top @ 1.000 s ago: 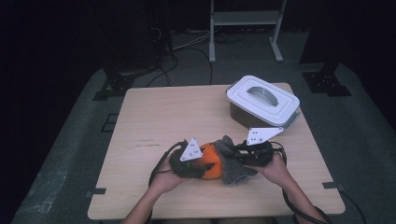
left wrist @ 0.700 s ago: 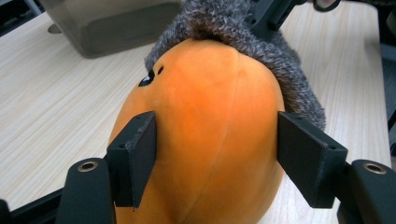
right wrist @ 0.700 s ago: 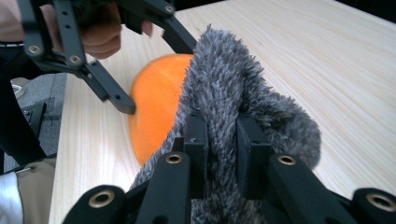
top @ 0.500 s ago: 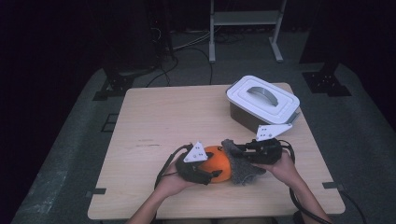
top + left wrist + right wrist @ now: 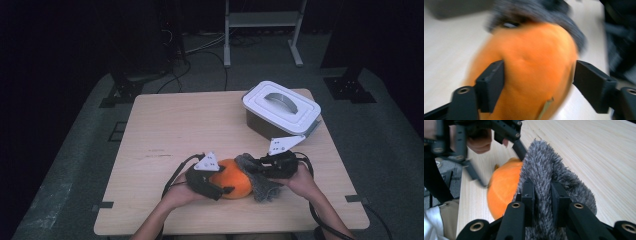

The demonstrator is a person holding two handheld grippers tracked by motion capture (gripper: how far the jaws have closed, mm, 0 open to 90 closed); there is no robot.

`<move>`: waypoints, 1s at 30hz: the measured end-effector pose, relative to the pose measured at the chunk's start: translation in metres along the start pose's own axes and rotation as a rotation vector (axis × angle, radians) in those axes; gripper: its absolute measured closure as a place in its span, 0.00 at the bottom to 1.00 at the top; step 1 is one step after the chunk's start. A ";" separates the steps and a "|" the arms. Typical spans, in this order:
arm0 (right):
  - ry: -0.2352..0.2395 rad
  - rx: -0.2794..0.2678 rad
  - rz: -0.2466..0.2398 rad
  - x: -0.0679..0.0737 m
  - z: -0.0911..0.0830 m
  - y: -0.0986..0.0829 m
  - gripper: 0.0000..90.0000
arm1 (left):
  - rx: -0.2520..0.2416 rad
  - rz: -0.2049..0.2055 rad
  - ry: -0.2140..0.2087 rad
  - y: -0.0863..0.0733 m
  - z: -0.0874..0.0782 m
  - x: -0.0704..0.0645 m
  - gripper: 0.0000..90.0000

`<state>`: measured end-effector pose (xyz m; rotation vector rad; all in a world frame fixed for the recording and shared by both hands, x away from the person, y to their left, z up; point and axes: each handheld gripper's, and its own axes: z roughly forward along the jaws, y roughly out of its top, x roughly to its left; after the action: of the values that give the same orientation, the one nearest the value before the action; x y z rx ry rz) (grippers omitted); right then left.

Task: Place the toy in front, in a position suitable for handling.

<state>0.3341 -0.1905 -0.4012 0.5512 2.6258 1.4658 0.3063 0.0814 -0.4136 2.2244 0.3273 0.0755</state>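
An orange plush ball (image 5: 234,184) with a grey fuzzy part (image 5: 261,189) lies near the front edge of the table. My left gripper (image 5: 223,183) comes in from the left. Its jaws press both sides of the orange body (image 5: 536,55), with grey fuzz (image 5: 536,10) beyond it. From the right, my right gripper (image 5: 256,168) is shut on the grey fuzzy fabric (image 5: 549,165), pinched between its jaws (image 5: 542,192). The orange body (image 5: 504,187) shows just left of that fabric, with the other gripper behind it.
A brown box with a white handled lid (image 5: 282,107) stands at the table's back right, just beyond my right hand. The wooden table (image 5: 175,130) is bare at left and centre. Cables trail from both grippers. A metal stand (image 5: 260,20) is on the floor behind.
Both grippers and the plush have barely shifted. My left hand has eased back a little, and more of the orange body shows between the grippers.
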 end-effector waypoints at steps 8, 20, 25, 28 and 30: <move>0.012 0.012 -0.006 -0.006 0.001 -0.009 0.83 | -0.089 -0.006 0.025 0.000 -0.010 0.009 0.25; 0.040 -0.049 -0.064 0.008 -0.006 0.006 0.84 | -0.076 -0.031 0.004 -0.007 -0.004 0.013 0.26; 0.079 -0.008 -0.058 0.010 0.006 0.000 0.84 | -0.073 -0.060 0.037 -0.008 0.003 0.014 0.22; 0.074 0.007 -0.063 0.009 0.004 -0.002 0.84 | -0.064 -0.072 0.033 -0.009 0.005 0.013 0.26; 0.074 0.029 -0.043 0.005 -0.002 -0.011 0.84 | -0.055 -0.054 0.039 -0.007 0.009 0.009 0.27</move>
<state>0.3262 -0.1959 -0.4084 0.4492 2.7006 1.4661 0.3150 0.0816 -0.4253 2.1608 0.4023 0.0973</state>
